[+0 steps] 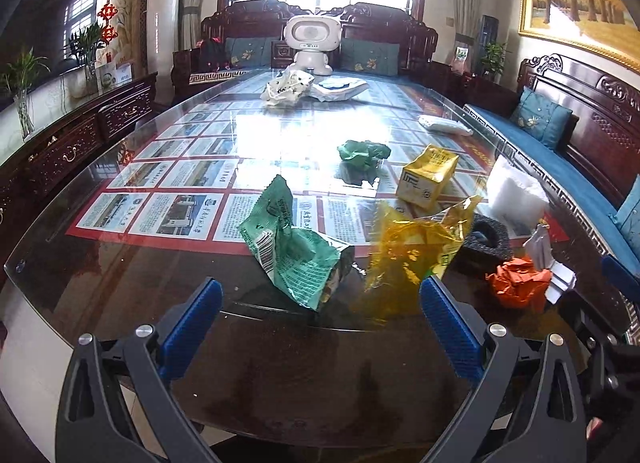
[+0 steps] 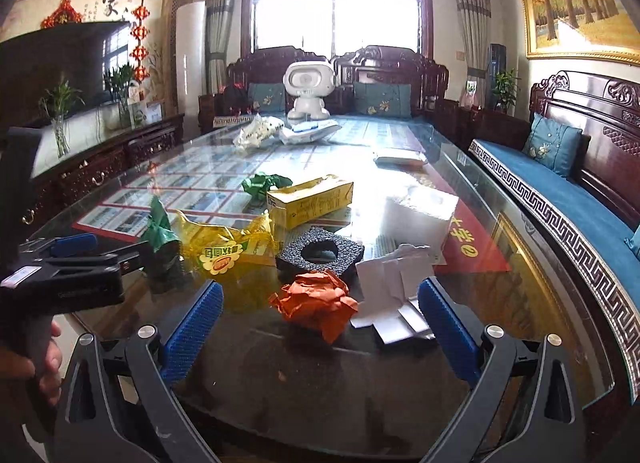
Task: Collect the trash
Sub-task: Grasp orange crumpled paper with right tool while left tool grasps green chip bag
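Trash is scattered over a glass-topped table (image 1: 168,263). In the left wrist view my left gripper (image 1: 320,299) stands open at the near edge, just short of a crumpled green snack bag (image 1: 296,251), with a yellow cellophane wrapper (image 1: 416,247) beside its right finger. In the right wrist view my right gripper (image 2: 320,299) is open too, its fingers on either side of an orange paper ball (image 2: 316,301), without touching it. White folded paper (image 2: 392,287), a black foam block (image 2: 320,253), a yellow carton (image 2: 310,199) and a green crumpled wad (image 2: 262,183) lie beyond.
A white foam block (image 2: 420,213) sits right of the carton. Far down the table stand a white toy robot (image 2: 308,91) and pale bags (image 2: 256,131). A blue-cushioned wooden bench (image 2: 560,199) runs along the right, a low cabinet (image 1: 80,135) on the left. A hand (image 2: 44,363) holds the left gripper.
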`<state>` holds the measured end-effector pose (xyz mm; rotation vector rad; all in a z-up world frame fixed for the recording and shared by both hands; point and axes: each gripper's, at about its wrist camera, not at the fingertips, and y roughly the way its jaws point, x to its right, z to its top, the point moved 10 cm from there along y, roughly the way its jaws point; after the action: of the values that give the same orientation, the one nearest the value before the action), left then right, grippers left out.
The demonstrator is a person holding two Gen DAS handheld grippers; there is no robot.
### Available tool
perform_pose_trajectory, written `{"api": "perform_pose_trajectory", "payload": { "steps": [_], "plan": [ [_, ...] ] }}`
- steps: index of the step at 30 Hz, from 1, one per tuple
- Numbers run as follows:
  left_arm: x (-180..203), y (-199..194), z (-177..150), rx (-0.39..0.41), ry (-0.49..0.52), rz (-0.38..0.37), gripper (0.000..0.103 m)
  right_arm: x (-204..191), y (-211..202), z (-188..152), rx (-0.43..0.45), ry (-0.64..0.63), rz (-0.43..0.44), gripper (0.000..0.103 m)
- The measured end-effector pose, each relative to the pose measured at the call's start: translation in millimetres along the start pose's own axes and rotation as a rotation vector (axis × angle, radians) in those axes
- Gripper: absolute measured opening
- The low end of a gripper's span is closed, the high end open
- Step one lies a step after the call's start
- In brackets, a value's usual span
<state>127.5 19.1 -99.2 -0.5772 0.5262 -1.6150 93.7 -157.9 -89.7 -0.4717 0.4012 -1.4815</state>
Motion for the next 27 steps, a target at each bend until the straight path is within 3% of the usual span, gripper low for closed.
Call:
{"api": "perform_pose_trajectory", "payload": {
  "steps": [9, 11, 13, 16, 27],
  "plan": [
    [-12, 17, -2, -0.044, -0.007, -0.003, 0.099, -3, 65, -7, -0.131, -0.022, -0.068, 0.094],
    [-15, 21, -2, -0.050, -0.011, 0.004, 0.099, -3, 70, -12, -0.154, -0.044, -0.077, 0.084],
    [-20, 27, -2, -0.058, -0.026, 0.008, 0.099, -3, 75, -17, -0.177, -0.046, -0.062, 0.057],
    [-26, 36, -1, -0.067, -0.051, 0.017, 0.099, -4, 77, -22, -0.187, -0.039, -0.024, 0.049],
    [-24, 65, 11, -0.076, 0.017, 0.096, 0.099, 5, 62, -19, -0.145, 0.021, 0.025, 0.049]
  ]
}}
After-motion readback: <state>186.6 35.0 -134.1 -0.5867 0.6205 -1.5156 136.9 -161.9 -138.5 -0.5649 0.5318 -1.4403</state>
